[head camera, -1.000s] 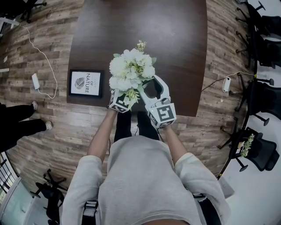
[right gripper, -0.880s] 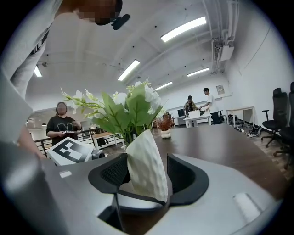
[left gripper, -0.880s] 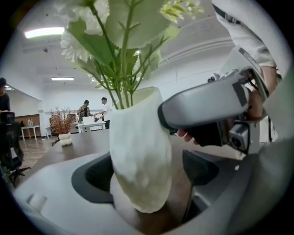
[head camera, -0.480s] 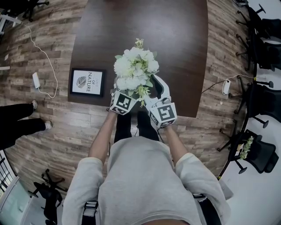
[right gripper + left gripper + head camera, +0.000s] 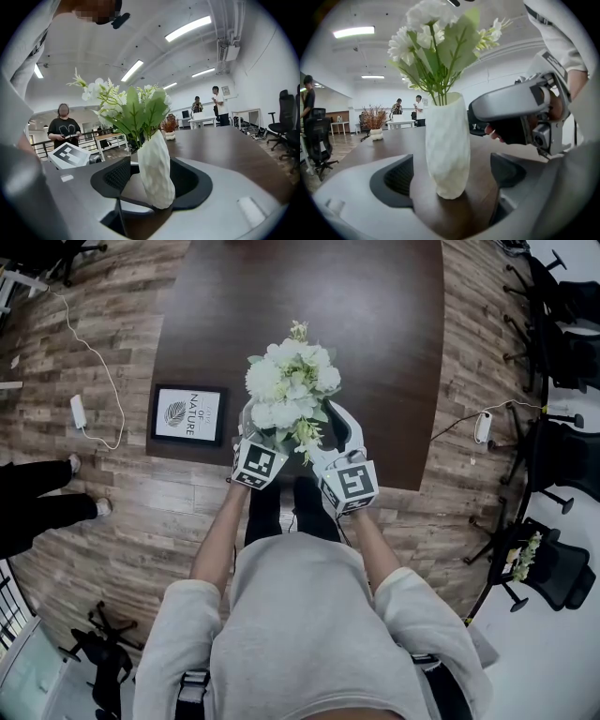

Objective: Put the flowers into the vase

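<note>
Between the jaws of my left hand-held gripper [image 5: 452, 176], just opened and now spread wide, the vase [image 5: 447, 140] stands free on the surface [image 5: 375, 315], the flowers [image 5: 291, 381] already in it. My right hand-held gripper [image 5: 152, 180] brackets it too, spread. I judge a crooked pull-back could clip and topple it.

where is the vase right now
The vase stands near the front edge of the table, holding the flowers; in the head view it sits right of the framed picture, between the left gripper and the right gripper.
</note>
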{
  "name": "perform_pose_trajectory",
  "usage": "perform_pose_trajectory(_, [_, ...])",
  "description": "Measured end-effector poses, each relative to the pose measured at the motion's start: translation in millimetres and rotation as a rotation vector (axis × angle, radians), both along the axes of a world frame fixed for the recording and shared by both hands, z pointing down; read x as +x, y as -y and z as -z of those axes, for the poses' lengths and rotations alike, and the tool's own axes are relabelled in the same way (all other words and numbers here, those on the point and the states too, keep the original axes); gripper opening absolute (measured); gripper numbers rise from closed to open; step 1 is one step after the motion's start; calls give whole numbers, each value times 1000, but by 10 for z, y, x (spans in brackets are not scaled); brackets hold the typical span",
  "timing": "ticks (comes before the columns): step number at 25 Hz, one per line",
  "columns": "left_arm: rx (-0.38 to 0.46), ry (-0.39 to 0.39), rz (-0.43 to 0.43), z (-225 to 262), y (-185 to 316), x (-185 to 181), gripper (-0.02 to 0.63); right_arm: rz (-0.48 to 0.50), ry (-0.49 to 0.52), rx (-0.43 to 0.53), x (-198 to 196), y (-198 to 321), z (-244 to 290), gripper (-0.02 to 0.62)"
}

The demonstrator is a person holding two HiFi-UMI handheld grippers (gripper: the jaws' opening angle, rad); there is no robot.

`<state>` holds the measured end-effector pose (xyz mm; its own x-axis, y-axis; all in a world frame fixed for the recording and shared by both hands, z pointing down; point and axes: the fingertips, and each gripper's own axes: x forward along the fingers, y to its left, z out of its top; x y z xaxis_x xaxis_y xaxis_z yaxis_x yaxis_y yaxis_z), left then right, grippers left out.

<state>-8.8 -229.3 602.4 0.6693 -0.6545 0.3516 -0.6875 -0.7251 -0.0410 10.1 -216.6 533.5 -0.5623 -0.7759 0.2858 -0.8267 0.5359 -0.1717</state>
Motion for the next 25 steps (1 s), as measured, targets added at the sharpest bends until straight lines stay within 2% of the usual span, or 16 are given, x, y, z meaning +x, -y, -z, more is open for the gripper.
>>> perform_pose_trajectory(3, [-8,5,4,-25,-64,-9,493,-9,1,5,48,-2,12,240])
perform_pose_trajectory(4, [-11,4,10,-29,-91,-17,466,-13,2,6,76,-6,15,229])
perform_pose_trajectory(6, [-9,-12,31,2,-148,-63,401,-22,2,8,118,-27,19,198])
perform_pose_trajectory(8, [-5,-43,48,63,-217,-128,296,-29,0,9,130,-69,22,173])
perform_pose_trajectory(10, [-5,-62,70,93,-290,-211,236,-34,-5,9,125,-131,17,143])
perform_pose_trajectory(14, [1,-56,110,136,-407,-276,97,-52,-15,7,185,-226,2,46])
perform_pose_trajectory(16, [12,-54,128,196,-442,-265,36,-52,-15,6,221,-259,2,27])
perform_pose_trajectory(19, [25,-60,143,281,-526,-253,11,-41,-16,5,221,-352,5,15])
perform_pose_trajectory(25, [22,-76,152,406,-755,-184,11,-14,-22,4,271,-573,36,0])
